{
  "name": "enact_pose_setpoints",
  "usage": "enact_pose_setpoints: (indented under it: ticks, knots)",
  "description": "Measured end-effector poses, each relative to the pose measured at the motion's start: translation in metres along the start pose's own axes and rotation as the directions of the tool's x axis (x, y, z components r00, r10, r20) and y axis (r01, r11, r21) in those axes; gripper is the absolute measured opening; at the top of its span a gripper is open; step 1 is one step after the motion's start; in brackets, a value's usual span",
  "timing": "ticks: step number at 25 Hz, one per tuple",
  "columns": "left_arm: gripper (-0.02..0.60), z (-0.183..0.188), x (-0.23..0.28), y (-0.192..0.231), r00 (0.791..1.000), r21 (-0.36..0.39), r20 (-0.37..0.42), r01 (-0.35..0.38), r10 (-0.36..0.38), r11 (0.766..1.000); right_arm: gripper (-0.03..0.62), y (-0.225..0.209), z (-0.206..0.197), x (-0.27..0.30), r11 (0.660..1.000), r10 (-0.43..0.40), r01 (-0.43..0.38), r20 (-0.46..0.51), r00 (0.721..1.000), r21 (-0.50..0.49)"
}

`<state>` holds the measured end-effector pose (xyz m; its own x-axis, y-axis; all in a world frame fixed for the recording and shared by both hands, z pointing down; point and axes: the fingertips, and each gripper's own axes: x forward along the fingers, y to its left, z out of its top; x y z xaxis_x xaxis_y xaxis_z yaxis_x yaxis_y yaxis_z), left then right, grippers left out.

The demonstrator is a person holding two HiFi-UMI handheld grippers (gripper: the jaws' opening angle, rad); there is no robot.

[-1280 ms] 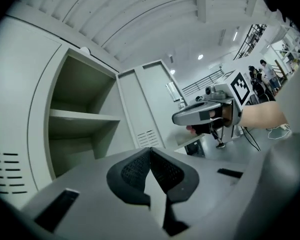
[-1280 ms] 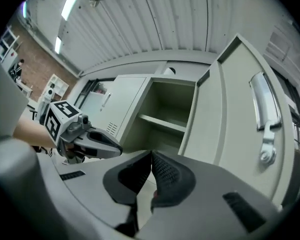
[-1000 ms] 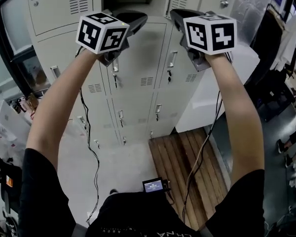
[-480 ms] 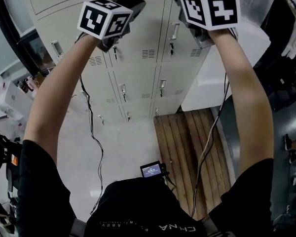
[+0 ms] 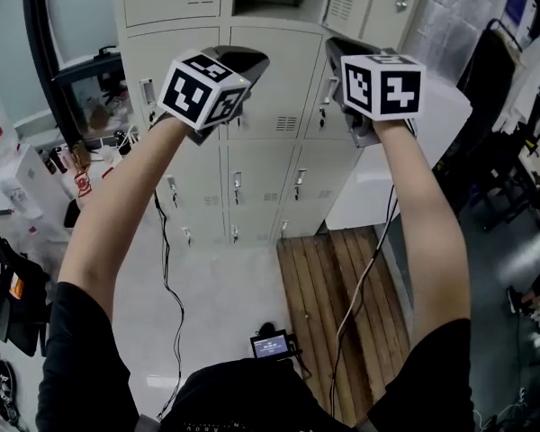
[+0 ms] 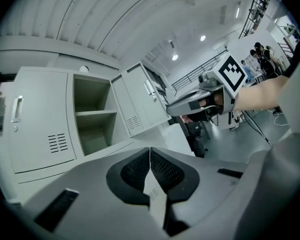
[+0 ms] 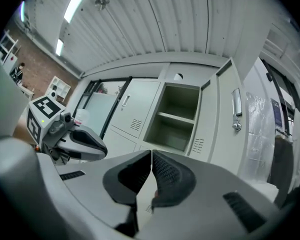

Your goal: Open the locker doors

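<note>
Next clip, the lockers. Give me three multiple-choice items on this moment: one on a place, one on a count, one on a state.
1. The open locker compartment is in: A the top row; B the bottom row; C the middle row.
2. Shelves inside it: A none; B one; C three.
3. The left gripper and right gripper are: A both wide open; B both shut and empty; C both clamped on door handles.
Answers: 1 A, no locker row shows above it; 2 B, just one splits the space; 3 B, each gripper view shows the jaws together with nothing between.
</note>
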<state>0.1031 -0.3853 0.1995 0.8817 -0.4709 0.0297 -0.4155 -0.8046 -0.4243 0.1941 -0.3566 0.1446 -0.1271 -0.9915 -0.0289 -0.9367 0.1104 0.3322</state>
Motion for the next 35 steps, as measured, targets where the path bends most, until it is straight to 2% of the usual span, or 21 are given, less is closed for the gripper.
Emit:
enact_pose_setpoints:
  ticks: [6, 9, 12, 17, 20, 23, 26, 30, 33, 35]
  knots:
    - [0.02, -0.015, -0.069, -0.048, 0.999, -0.059, 0.028, 0.036, -0.034, 0.998, 0.032, 0.065, -0.009, -0.06, 0.999, 0.001, -0.002, -0.023, 1.0, -0.034]
    - [0.02, -0.035, -0.091, -0.077, 0.999, -0.04, -0.002, 0.051, -0.051, 0.998, 0.032, 0.091, -0.031, -0.081, 0.998, 0.004, -0.009, -0.078, 0.997, -0.062]
    - [0.02, -0.037, -0.101, -0.097, 0.998, -0.042, 0.005, 0.07, -0.07, 0.997, 0.032, 0.098, -0.036, -0.096, 0.997, 0.006, -0.014, -0.105, 0.994, -0.074]
    - [0.02, -0.039, -0.119, -0.122, 0.997, -0.013, 0.021, 0.079, -0.079, 0.997, 0.032, 0.115, -0.04, -0.114, 0.983, 0.066, -0.088, -0.139, 0.988, -0.159]
    - [0.02, -0.048, -0.125, -0.136, 0.998, 0.029, 0.003, 0.057, -0.057, 0.998, 0.032, 0.127, -0.062, -0.123, 0.96, 0.084, -0.126, -0.171, 0.982, -0.252]
    - [0.02, -0.056, -0.127, -0.161, 0.999, 0.015, 0.002, 0.045, -0.045, 0.999, 0.032, 0.139, -0.093, -0.14, 0.945, 0.111, -0.164, -0.193, 0.975, -0.282]
    - [0.02, -0.07, -0.123, -0.203, 0.997, 0.022, -0.037, 0.064, -0.063, 0.998, 0.032, 0.145, -0.124, -0.159, 0.95, 0.14, -0.187, -0.197, 0.97, -0.25]
    - [0.02, -0.089, -0.122, -0.26, 0.995, -0.039, -0.058, 0.079, -0.081, 0.996, 0.032, 0.15, -0.159, -0.189, 0.974, 0.163, -0.187, -0.178, 0.97, -0.126]
    - [0.02, -0.108, -0.129, -0.292, 0.994, -0.137, -0.067, 0.079, -0.088, 0.987, 0.032, 0.164, -0.188, -0.21, 0.977, 0.209, -0.214, -0.171, 0.963, -0.015]
    - [0.02, -0.126, -0.132, -0.314, 0.99, -0.204, -0.079, 0.1, -0.118, 0.974, 0.032, 0.178, -0.213, -0.223, 0.969, 0.245, -0.246, -0.186, 0.951, 0.016]
